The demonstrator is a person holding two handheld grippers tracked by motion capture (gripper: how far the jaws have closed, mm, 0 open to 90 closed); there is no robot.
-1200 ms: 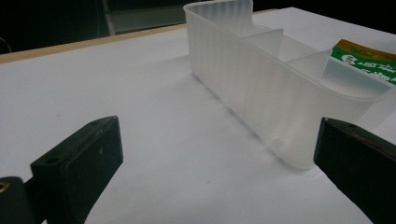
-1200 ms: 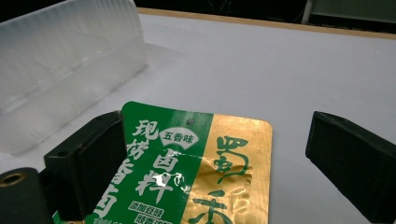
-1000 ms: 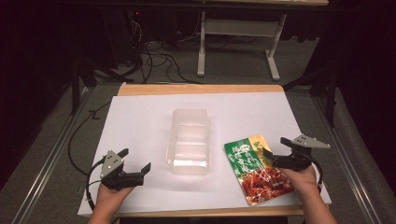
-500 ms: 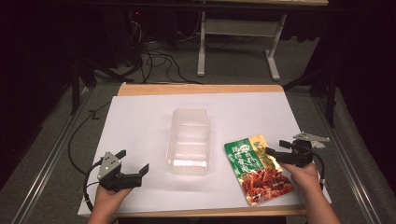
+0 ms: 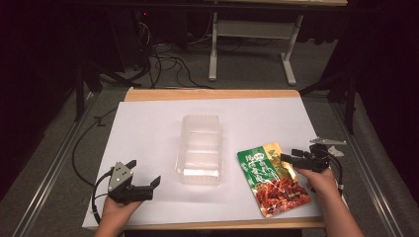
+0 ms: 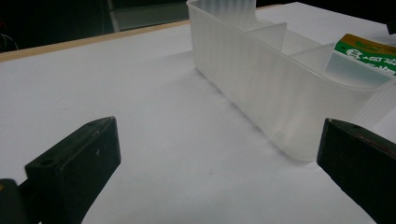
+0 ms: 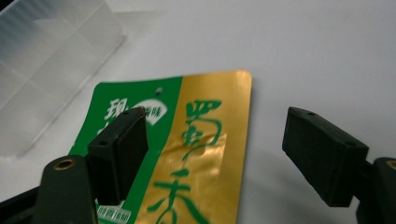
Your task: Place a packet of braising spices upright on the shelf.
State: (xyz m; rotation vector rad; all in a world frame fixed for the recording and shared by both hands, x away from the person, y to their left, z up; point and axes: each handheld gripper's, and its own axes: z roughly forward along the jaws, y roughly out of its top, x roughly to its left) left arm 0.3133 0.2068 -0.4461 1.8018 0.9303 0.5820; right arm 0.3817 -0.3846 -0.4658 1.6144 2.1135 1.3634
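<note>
From the high view, a flat snack packet [image 5: 272, 177], green and gold at its far end and printed with red food at its near end, lies on the white-covered desk [image 5: 148, 128] just right of a clear plastic divided container [image 5: 200, 148], which looks empty. The right tongs [image 5: 291, 159] sit over the packet's far right edge, jaws spread and gripping nothing; the left tongs [image 5: 148, 180] rest near the front left, open and empty, well apart from the container. In the left gripper view the wide-open jaws frame bare desk, with the ribbed container wall [image 6: 261, 88] and its inner dividers ahead and the packet [image 6: 369, 51] seen beyond it. In the right gripper view the parted jaws straddle the packet's gold half [image 7: 205, 149], with the container corner [image 7: 51, 60] at upper left
</note>
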